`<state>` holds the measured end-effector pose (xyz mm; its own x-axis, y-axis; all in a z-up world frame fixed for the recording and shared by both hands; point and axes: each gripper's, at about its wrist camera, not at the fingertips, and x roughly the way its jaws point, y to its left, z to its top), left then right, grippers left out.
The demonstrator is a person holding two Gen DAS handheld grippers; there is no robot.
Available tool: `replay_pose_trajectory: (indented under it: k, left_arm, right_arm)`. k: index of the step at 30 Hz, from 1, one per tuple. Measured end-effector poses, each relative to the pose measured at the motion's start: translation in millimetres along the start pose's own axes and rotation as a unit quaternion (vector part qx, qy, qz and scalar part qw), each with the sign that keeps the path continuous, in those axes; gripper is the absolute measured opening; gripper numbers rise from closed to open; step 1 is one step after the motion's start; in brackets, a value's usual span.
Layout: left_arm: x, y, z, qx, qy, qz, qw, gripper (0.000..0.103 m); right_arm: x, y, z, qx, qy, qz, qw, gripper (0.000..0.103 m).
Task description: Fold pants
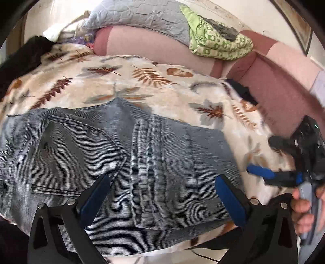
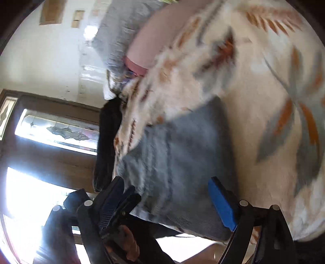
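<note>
Bed cover: cream blanket (image 1: 162, 85) printed with brown and grey leaves, filling the near and middle ground.
Far side: pink upholstered sofa back (image 1: 154, 44), curving round to the right.
On the sofa back: grey quilted cover (image 1: 142, 18), and a green patterned cloth (image 1: 215, 44) to its right.
Wall: pale and plain (image 2: 40, 56).
Door: dark wood with patterned glass panes (image 2: 56, 130), blown out by strong daylight.

Both grippers share one build: the left gripper (image 1: 160, 195) and right gripper (image 2: 168, 203) have black frames, silver rivets and blue pads (image 1: 229, 201).
</note>
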<state>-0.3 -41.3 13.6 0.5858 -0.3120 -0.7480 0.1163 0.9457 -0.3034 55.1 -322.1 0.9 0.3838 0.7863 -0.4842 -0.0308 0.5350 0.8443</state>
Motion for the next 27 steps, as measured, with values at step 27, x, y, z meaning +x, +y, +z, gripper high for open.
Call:
replay_pose_trajectory:
  k: [27]
  left_arm:
    - [3,22,-20,-0.018,-0.021,0.051,0.9983,0.102]
  right_arm:
    - [54,-24,24,-0.001,0.025,-0.026,0.999,0.088]
